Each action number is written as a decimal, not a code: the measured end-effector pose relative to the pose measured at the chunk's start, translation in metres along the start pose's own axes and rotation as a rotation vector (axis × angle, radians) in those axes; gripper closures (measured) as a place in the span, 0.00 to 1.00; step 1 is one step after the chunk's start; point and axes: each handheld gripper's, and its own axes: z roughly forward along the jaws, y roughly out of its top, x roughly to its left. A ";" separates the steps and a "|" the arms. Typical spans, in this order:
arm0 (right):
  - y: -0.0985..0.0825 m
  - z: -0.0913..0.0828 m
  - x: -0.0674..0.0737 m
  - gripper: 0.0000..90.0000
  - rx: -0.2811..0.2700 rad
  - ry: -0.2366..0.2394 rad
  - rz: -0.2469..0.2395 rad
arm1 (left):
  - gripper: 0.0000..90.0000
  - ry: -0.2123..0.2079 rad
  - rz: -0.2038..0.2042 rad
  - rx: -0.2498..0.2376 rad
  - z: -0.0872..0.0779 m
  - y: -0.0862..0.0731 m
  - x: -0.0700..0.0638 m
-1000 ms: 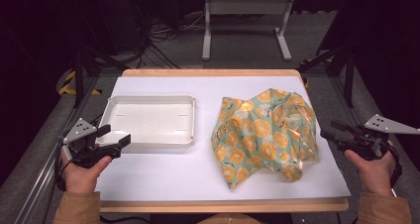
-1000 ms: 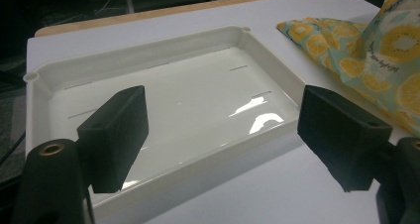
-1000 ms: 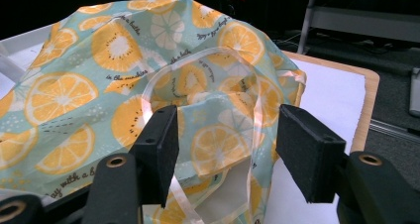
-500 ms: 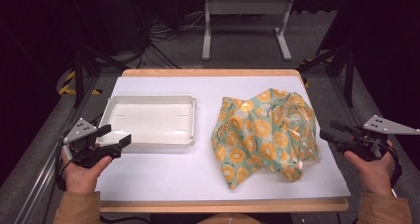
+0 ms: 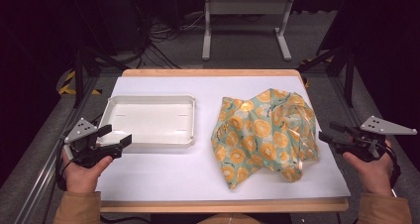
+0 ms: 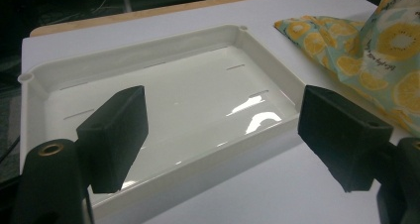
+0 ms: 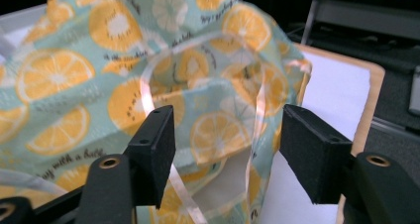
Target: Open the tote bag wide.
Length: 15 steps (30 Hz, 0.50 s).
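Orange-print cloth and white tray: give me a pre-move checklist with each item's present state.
1. Right tool open: ok; its jaws have just been opening, and nothing is pinched between them.
2. Right tool aimed at the orange-print cloth: ok; the cloth lies straight ahead in the right gripper view.
3. Left tool open and free: ok; jaws spread, holding nothing.
4. White tray ready to receive: ok; it holds nothing and sits flat on the table.
5. Cloth clear of the tray: ok; a strip of bare table separates them.
6. Cloth laid flat: not ok; it is crumpled and folded over itself.
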 end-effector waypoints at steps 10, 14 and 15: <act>-0.011 0.019 -0.006 0.42 0.109 -0.025 0.022 | 0.22 0.000 0.002 0.008 0.002 0.000 0.000; -0.016 0.025 -0.009 0.45 0.150 -0.033 0.031 | 0.22 0.000 0.000 0.008 0.002 0.000 0.000; -0.017 0.026 -0.009 0.45 0.157 -0.037 0.031 | 0.22 -0.001 0.000 0.011 0.002 0.000 0.000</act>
